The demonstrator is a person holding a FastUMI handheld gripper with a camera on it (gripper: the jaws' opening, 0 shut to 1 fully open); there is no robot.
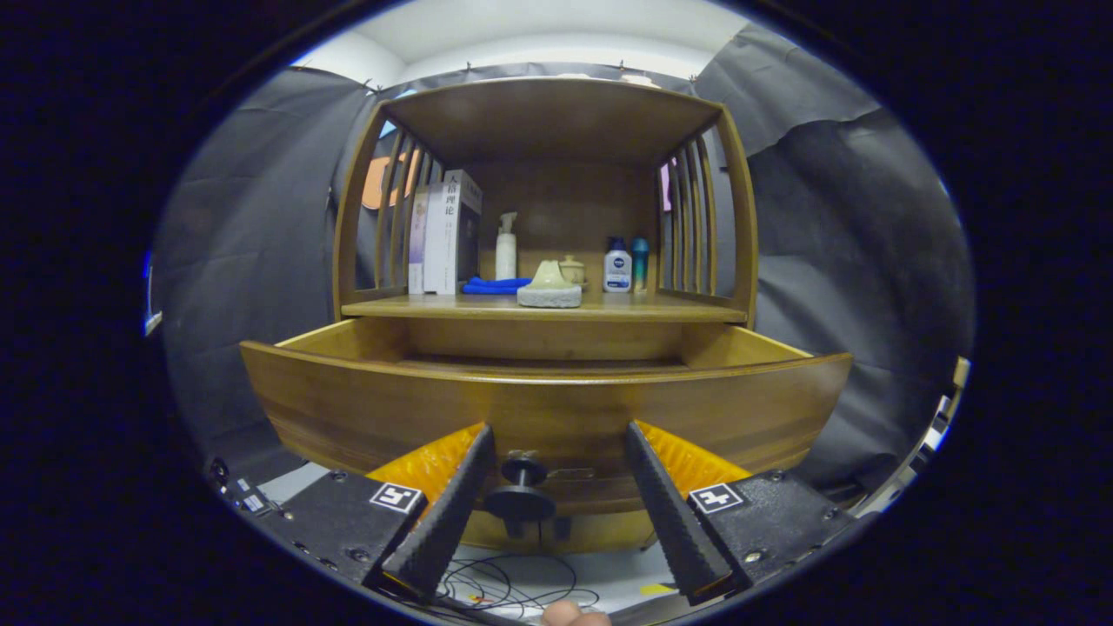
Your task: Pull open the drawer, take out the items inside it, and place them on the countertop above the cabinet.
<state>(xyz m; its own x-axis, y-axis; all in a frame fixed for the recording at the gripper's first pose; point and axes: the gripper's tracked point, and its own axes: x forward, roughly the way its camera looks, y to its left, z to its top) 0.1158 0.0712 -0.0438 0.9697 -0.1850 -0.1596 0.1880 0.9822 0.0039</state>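
One drawer (548,409) pulled out, stiff and heavy-looking; knob (520,497) between released gripper (556,439) fingers, the sole hold.

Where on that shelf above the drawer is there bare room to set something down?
On the countertop, the front strip right of the sponge is bare, as is the front left corner before the books. The back is crowded with bottles and a blue cloth. The gripper is open around the drawer knob.

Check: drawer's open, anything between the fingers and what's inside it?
Yes: the drawer front panel rises ahead of the open gripper, whose fingers flank the knob. It hides the drawer's contents.
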